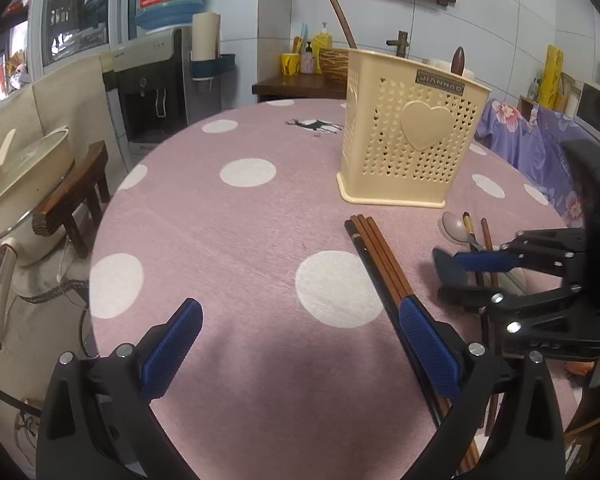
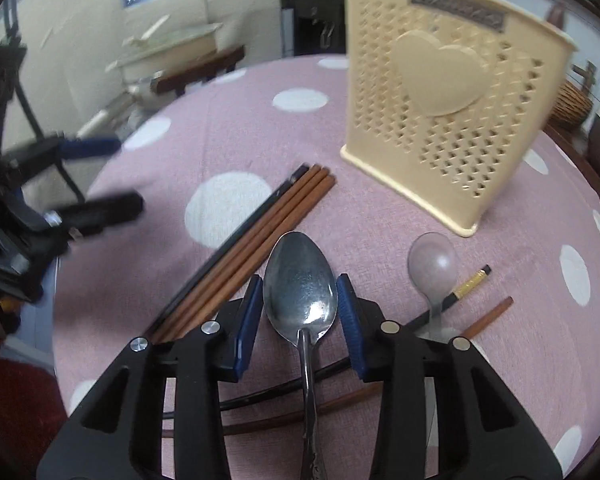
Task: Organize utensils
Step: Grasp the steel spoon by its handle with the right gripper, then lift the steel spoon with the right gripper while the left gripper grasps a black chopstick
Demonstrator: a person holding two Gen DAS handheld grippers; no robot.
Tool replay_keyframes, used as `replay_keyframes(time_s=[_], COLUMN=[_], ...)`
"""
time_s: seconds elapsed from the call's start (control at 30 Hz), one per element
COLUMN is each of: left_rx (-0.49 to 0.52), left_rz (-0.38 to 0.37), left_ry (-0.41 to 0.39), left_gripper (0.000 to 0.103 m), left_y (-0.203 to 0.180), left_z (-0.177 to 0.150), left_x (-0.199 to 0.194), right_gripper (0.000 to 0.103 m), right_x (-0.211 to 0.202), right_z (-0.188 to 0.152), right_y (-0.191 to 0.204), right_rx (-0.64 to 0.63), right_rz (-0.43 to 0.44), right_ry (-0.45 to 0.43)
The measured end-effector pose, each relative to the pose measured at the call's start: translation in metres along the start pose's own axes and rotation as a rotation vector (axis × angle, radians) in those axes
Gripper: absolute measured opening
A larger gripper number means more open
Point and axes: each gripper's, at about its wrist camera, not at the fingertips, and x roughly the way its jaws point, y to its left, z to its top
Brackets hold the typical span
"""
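A cream perforated utensil holder (image 1: 412, 132) with a heart on its side stands on the pink polka-dot table; it shows too in the right wrist view (image 2: 452, 112). A bundle of brown chopsticks (image 1: 380, 260) lies in front of it, also seen from the right wrist (image 2: 260, 240). My left gripper (image 1: 300, 332) is open and empty, its right finger beside the chopsticks. My right gripper (image 2: 300, 308) is open, its fingers on either side of a metal spoon (image 2: 300, 288) without touching it. A second, paler spoon (image 2: 434, 268) and loose chopsticks (image 2: 488, 316) lie to the right.
The table (image 1: 240, 220) is round with a pink cloth and white dots. A cream pot (image 1: 24, 176) sits on a wooden stool at the left. A water dispenser (image 1: 156, 76) stands behind. A purple floral cloth (image 1: 532, 136) covers something at the right.
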Motion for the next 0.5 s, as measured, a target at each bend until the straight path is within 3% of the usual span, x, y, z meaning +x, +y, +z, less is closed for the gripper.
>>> replay_keyframes(time_s=[0.1,0.2,0.27,0.5], left_rx=[0.02,0.048,0.055,0.05], left_rz=[-0.007,-0.019,-0.03,-0.025], left_ry=[0.021,0.036,0.057,0.129], left_gripper=[0.096,0.086,0.073,0.045], left_y=[-0.011,-0.023,-0.028,-0.039], left_z=[0.002,0.005,0.006,0.003], left_x=[0.006,0.013,0.018,0.039], right_gripper=[0.038,0.038,0.038,0.038], right_x=[-0.028,-0.054,-0.071,-0.108], right_z=[0.001,0.002,0.001,-0.011], right_y=[-0.009,-0.011,-0.011,-0.009], right_rx=[0.125,0.189,0.225,0.29], right_rz=[-0.032,-0.081,-0.108,-0.182], right_ry=[-0.1,-0.176,-0.22,-0.326])
